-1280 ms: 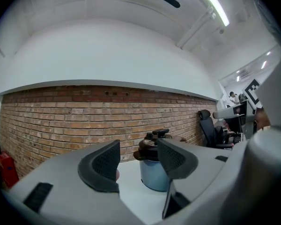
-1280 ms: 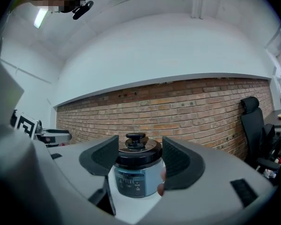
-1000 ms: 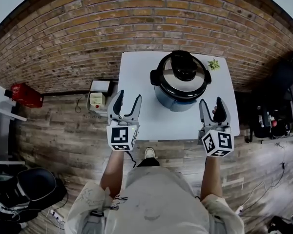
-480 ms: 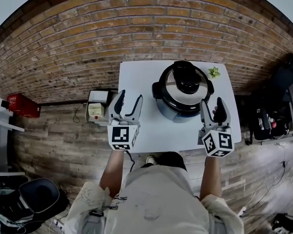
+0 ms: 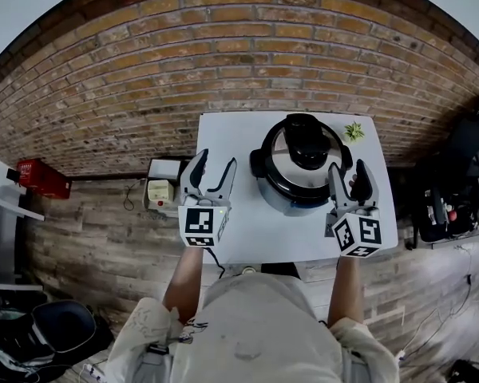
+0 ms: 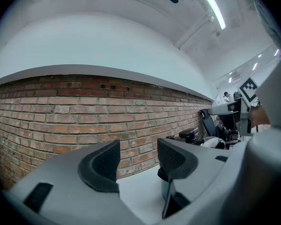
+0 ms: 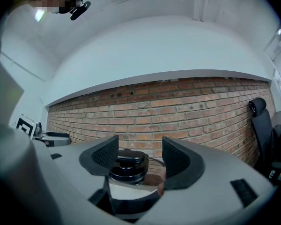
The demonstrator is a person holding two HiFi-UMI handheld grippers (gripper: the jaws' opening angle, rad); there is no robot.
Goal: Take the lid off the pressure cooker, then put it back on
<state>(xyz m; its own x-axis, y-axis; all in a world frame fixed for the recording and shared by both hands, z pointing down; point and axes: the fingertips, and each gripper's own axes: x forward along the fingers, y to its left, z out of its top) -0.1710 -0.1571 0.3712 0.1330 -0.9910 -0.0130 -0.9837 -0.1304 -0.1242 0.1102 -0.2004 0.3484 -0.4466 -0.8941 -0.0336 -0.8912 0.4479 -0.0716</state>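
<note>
1. Closer now: our left claw [image 5: 215, 159] and right claw [image 5: 347, 166] have neared the pressure cooker [image 5: 297, 183] on the table [image 5: 231, 130], flanking it at nine and three o'clock.
2. We keep both wide open and empty, level with the lid [image 5: 303, 144], which sits on the cooker, ready to grip.

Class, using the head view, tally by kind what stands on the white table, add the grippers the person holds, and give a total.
pressure cooker: 1
lid, on the cooker: 1
small green plant: 1
grippers: 2, the left gripper and the right gripper
Total: 5
</note>
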